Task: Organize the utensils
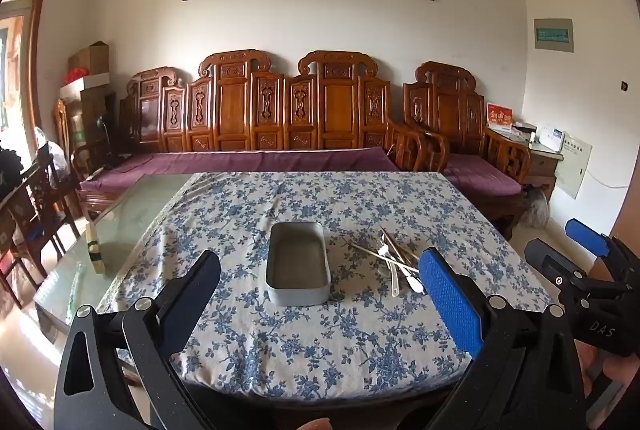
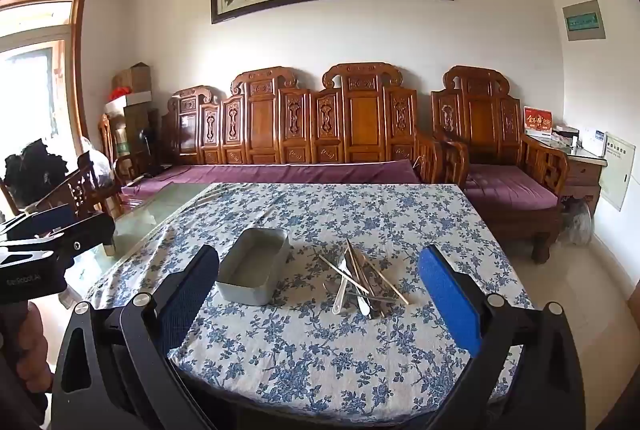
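Observation:
A grey rectangular tin box (image 1: 297,270) (image 2: 255,273) stands empty in the middle of the table. To its right lies a loose pile of utensils (image 1: 394,258) (image 2: 362,280): chopsticks, white plastic spoons and metal pieces, crossing one another. My left gripper (image 1: 320,270) hovers wide open over the near edge of the table, facing the box, nothing between its fingers. My right gripper (image 2: 320,270) is also wide open and empty, short of the utensil pile; it shows at the right edge of the left wrist view (image 1: 576,254).
The table carries a blue-and-white floral cloth (image 1: 320,342); bare glass tabletop (image 1: 132,213) with a small item lies to the left. A carved wooden sofa (image 1: 280,117) with purple cushions stands behind, wooden chairs (image 1: 36,213) at the left. A hand shows at the lower right.

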`<action>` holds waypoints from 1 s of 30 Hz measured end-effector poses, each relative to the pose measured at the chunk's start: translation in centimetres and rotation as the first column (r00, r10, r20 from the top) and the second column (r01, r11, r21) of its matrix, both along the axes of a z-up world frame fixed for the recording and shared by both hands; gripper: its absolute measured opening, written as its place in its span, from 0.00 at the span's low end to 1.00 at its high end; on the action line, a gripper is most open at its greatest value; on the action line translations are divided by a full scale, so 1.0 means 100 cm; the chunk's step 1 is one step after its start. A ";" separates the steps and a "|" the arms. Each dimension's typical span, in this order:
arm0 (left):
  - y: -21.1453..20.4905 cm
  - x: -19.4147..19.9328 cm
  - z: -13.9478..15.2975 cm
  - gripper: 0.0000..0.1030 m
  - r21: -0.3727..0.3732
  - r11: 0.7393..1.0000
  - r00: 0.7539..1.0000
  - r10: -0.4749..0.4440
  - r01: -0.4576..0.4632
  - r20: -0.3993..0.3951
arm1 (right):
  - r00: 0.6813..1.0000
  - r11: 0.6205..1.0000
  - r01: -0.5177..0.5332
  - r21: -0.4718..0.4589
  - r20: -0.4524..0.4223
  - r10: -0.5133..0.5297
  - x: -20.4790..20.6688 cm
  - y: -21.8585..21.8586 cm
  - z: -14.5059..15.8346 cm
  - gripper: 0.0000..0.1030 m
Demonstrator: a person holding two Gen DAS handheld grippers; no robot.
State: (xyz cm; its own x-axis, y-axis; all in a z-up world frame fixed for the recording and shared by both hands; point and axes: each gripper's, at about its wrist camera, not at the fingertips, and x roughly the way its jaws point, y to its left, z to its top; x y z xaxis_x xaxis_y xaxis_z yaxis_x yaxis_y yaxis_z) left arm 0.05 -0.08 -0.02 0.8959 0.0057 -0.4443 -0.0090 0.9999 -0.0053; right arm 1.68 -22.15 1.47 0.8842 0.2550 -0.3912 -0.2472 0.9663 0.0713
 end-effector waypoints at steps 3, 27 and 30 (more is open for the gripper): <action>0.000 -0.001 0.000 0.94 -0.006 1.000 1.000 -0.002 0.002 0.004 | 1.000 1.000 0.001 0.004 -0.003 -0.001 0.000 -0.001 -0.001 0.98; 0.002 -0.004 0.002 0.94 0.001 1.000 1.000 -0.002 0.002 0.006 | 1.000 1.000 0.000 0.009 0.000 0.000 -0.001 0.000 0.001 0.98; 0.000 -0.002 0.003 0.94 0.005 1.000 1.000 -0.005 0.005 0.007 | 1.000 1.000 -0.001 0.009 -0.001 0.001 -0.001 0.000 0.001 0.98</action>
State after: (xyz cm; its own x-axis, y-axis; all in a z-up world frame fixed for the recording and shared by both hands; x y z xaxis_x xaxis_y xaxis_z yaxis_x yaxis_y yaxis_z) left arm -0.11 -0.12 0.24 0.8989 0.0031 -0.4382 -0.0037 1.0000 -0.0005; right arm 1.54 -22.14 1.57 0.8838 0.2594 -0.3894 -0.2480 0.9654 0.0801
